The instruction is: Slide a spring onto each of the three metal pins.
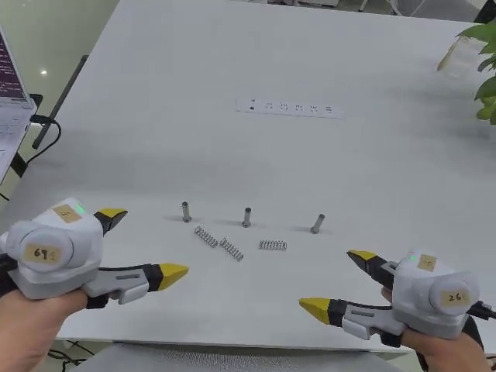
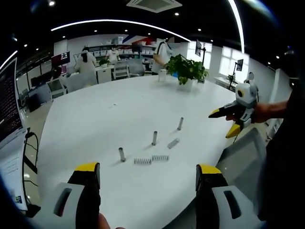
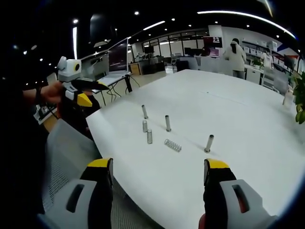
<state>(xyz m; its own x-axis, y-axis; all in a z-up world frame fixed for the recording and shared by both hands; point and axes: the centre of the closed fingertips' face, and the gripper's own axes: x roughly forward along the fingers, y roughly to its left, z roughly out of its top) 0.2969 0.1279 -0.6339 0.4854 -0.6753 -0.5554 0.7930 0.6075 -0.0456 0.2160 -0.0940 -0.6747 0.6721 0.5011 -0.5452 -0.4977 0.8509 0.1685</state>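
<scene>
At the near edge of the counter (image 1: 155,139), the left gripper (image 1: 147,242) and right gripper (image 1: 335,280) hover with fingers (image 1: 172,272) spread wide, holding nothing. Beyond them three springs (image 1: 231,248) lie loose, just before three standing metal pins (image 1: 246,217). Farther back lies a power strip (image 1: 289,107).

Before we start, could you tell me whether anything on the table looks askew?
The right-hand pin seems to lean rightward in the head view, while the left pin and middle pin stand upright. The lens may exaggerate it; nothing else stands out.
</scene>
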